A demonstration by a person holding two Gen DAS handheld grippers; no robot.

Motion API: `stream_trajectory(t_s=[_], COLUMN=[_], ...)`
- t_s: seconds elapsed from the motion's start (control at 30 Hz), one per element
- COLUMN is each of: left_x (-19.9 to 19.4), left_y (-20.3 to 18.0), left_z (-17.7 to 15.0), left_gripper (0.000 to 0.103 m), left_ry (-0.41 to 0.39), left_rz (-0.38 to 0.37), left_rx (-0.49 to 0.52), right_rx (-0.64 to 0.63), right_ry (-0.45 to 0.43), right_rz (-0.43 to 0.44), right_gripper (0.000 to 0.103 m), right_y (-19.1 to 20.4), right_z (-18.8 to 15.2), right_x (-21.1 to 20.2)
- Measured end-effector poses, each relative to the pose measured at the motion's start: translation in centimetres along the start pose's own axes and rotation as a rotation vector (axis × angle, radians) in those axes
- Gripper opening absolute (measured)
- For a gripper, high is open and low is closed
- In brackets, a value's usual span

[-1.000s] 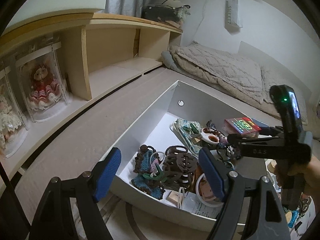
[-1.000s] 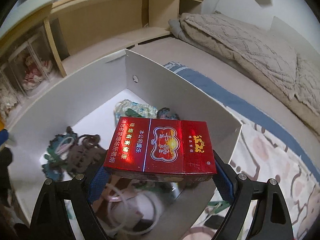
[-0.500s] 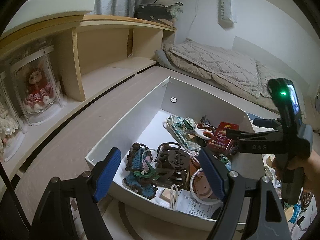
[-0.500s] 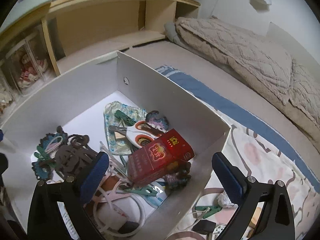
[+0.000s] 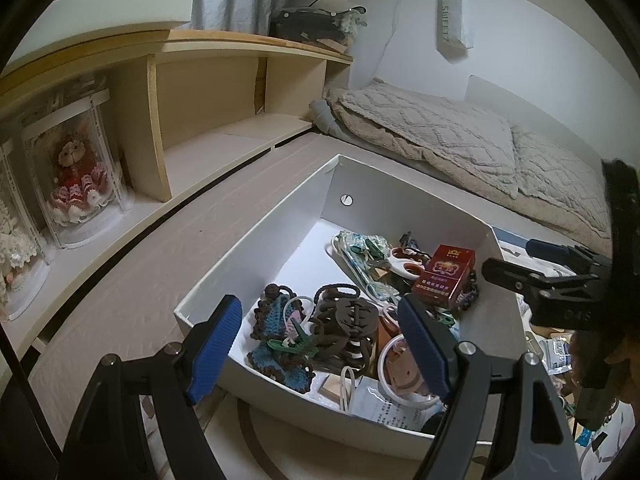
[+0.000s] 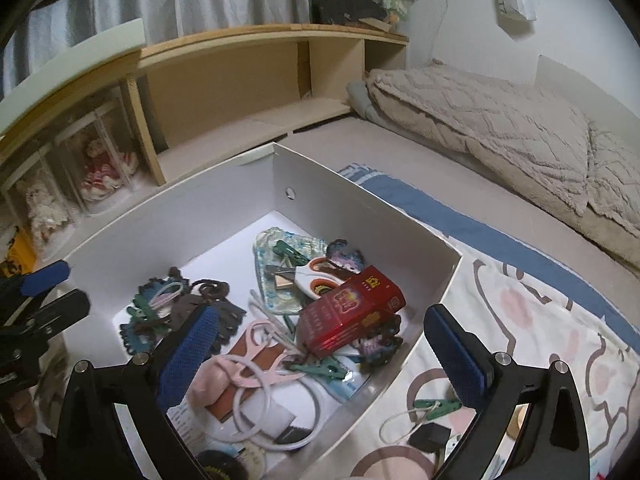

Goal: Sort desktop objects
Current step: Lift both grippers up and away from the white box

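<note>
A white open box (image 5: 256,248) holds several small items: hair ties, crochet pieces, scissors and rings. A red cigarette pack (image 6: 352,312) lies tilted on top of the pile near the box's right wall, also in the left wrist view (image 5: 444,276). My right gripper (image 6: 320,312) hovers open above the box's near right corner, its blue pads wide apart and clear of the pack. My left gripper (image 5: 318,304) stands open over the box's near left edge with nothing between its fingers. The right gripper's dark body (image 5: 532,276) shows at the right edge of the left wrist view.
A patterned cloth (image 6: 520,304) right of the box carries a green clothespin (image 6: 434,406) and a small black object (image 6: 430,436). A wooden shelf (image 5: 208,92) with dolls in clear cases (image 5: 76,176) runs along the left. A beige blanket (image 5: 440,132) lies behind.
The right gripper opened and let go of the red pack, which dropped onto the pile in the box. That gripper then drew back and up. The left gripper stayed put.
</note>
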State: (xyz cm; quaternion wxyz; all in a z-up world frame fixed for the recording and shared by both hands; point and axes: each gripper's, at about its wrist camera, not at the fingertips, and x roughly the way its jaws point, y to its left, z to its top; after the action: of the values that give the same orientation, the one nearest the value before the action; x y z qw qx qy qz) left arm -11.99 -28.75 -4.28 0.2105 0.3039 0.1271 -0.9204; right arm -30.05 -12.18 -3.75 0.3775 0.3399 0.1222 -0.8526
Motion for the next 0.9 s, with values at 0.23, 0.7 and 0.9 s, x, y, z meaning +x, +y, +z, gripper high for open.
stream_trajectory(t_s=[0.23,0.7,0.9], left_x=[-0.3,-1.5,-2.1], left_y=[-0.3,-1.1,-1.9], left_z=[-0.1,-0.2,-0.3], left_gripper=[0.081,0.102,0.102], left_ry=[-0.005,-0.035,-0.044], left_rz=[-0.003,0.001,0.001], left_rx=[0.005,0.018,0.038], right_rx=[0.014,0.024,0.028], right_ry=[-0.041,-0.079,-0.105], right_rz=[0.017,-0.019,-0.035], right_gripper=[0.103,0.103,0.103], right_y=[0.2,-0.1,-0.1], right_z=[-0.9,-2.1,-2.5], right_x=[-1.7,-4.7,-6.6])
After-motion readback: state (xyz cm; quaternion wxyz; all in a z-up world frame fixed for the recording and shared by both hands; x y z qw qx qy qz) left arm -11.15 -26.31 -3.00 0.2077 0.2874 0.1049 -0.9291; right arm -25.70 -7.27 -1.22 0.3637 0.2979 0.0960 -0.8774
